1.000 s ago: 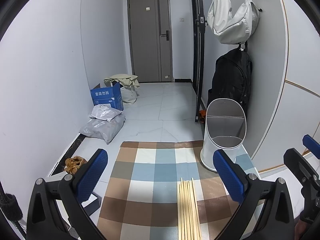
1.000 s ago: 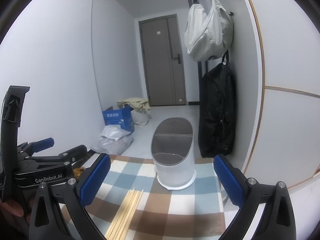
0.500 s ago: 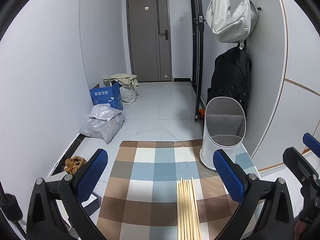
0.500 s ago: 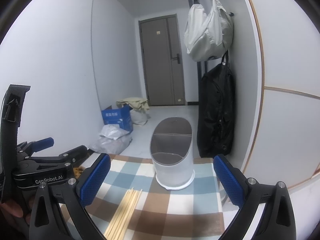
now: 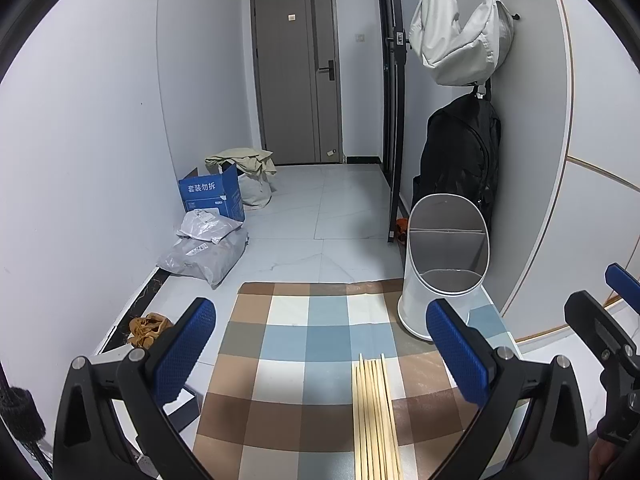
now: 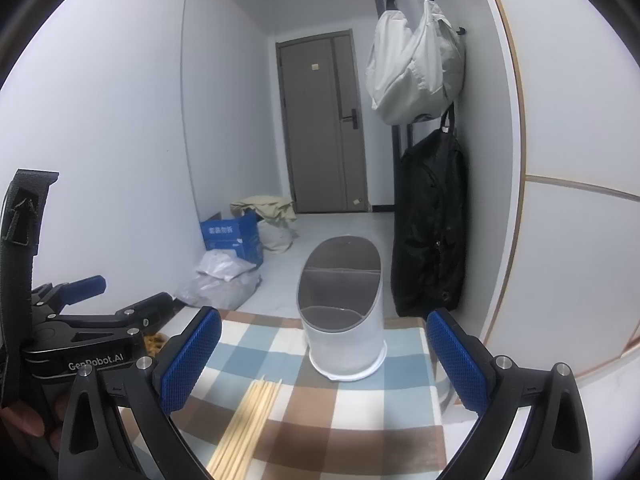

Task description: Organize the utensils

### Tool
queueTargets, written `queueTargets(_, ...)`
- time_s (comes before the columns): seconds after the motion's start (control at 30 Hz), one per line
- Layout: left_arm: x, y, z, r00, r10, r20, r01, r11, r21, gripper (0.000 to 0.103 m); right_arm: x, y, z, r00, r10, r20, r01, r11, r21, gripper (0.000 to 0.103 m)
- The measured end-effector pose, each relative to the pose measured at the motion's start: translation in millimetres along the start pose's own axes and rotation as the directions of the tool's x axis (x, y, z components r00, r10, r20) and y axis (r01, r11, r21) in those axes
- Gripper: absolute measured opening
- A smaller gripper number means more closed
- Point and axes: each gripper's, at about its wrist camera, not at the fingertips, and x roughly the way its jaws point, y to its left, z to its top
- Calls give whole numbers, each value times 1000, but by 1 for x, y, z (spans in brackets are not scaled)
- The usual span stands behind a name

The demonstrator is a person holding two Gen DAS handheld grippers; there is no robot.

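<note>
Both grippers hovered spread and empty; almost nothing had moved in the last second.

Left gripper [image 5: 320, 354] and right gripper [image 6: 323, 354] remained above the checked mat [image 5: 292, 344]; chopsticks [image 5: 374, 412] lay untouched near the white utensil holder [image 5: 446, 260], so sorting had not begun.

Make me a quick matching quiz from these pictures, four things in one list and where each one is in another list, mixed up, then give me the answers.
Things:
1. chopsticks
2. white holder
3. pale bag
4. blue box

Places:
A. hanging high on the wall
B. on the floor by the left wall
C. lying flat on the checked mat
D. standing upright at the mat's far right corner

Pairs: 1-C, 2-D, 3-A, 4-B
</note>
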Motion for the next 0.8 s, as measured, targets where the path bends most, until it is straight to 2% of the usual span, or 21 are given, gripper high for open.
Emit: queueTargets(0.8, 0, 1, 0, 1000, -14, -14, 14, 1000, -3, 102, 4, 1, -1, 1000, 9, -20, -9, 1000, 12, 102)
